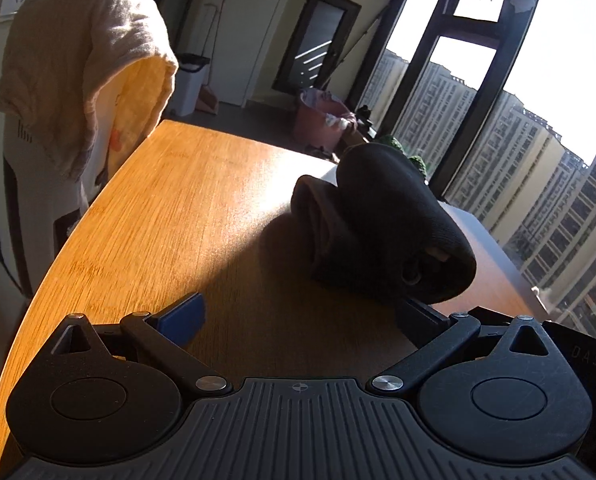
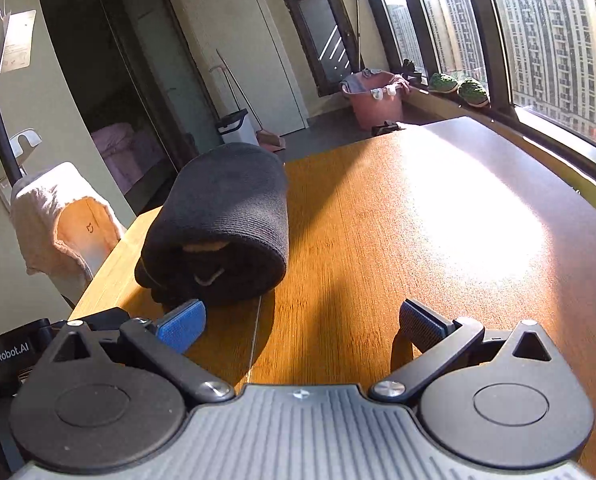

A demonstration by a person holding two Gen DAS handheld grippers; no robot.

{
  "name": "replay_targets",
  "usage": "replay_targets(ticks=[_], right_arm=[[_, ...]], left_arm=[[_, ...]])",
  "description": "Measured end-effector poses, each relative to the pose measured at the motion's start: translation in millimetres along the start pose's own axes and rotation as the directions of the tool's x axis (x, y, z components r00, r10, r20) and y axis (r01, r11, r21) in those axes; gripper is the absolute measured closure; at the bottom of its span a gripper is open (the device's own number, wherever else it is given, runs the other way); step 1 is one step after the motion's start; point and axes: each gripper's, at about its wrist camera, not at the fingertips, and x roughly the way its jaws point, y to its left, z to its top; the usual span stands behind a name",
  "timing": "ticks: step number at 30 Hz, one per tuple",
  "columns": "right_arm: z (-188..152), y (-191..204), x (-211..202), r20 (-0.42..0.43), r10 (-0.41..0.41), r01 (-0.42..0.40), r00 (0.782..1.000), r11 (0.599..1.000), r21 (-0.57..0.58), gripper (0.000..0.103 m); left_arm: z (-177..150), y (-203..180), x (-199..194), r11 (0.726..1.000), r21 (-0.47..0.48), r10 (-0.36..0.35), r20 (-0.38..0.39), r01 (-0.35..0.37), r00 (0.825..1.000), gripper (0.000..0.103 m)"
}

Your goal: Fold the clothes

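Sunlit wooden table [image 2: 438,216] fills both views, its grain running away toward a wall of tall windows [image 2: 538,40] with apartment blocks outside. Beyond the far edge stand a pale door [image 2: 241,40], a pink laundry basket [image 2: 374,100] heaped with clothes, and a white bin [image 2: 233,126] with a broom leaning beside it. A beige cloth [image 1: 77,68] hangs draped over a white chair back just off the table's left edge.

On the table lies the dark folded garment [image 2: 221,228], rolled into a thick bundle, with a paler lining showing in its open end. It sits toward the left edge in the right wrist view, and toward the right edge in the left wrist view [image 1: 382,232], casting a long shadow across the wood.

Right gripper [image 2: 300,322] hovers low over the table with its jaws spread wide and nothing between them; its left blue pad [image 2: 181,326] is just beside the near end of the bundle. Left gripper [image 1: 298,320] is likewise wide apart and empty, its right finger [image 1: 422,318] close under the bundle's near end; whether either touches the cloth cannot be told.
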Motion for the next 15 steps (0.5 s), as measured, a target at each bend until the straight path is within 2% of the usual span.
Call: replay_targets(ticks=[3,10,12,15], right_arm=[[-4,2,-7,-0.023,-0.048,0.047,0.999,0.998,-0.048,0.000],[-12,-8,-18,-0.023,-0.038,0.036,0.999,0.997,-0.061,0.000],[-13,-6,-19,-0.030,-0.070,0.068,0.997,0.994,-0.084,0.000],[-14,-1,-15,-0.043,-0.153,0.147,0.987,0.981,-0.128,0.000]], left_arm=[[-5,-10,-3,0.996,0.064,0.060,-0.023,-0.059,0.998,0.000],[-15,-32,1,0.968,0.188,0.180,-0.063,-0.166,0.982,0.000],[-19,-40,2,0.956,0.224,0.212,-0.068,-0.192,0.975,0.000],[-20,-41,2,0.958,0.218,0.206,-0.068,-0.187,0.976,0.000]])
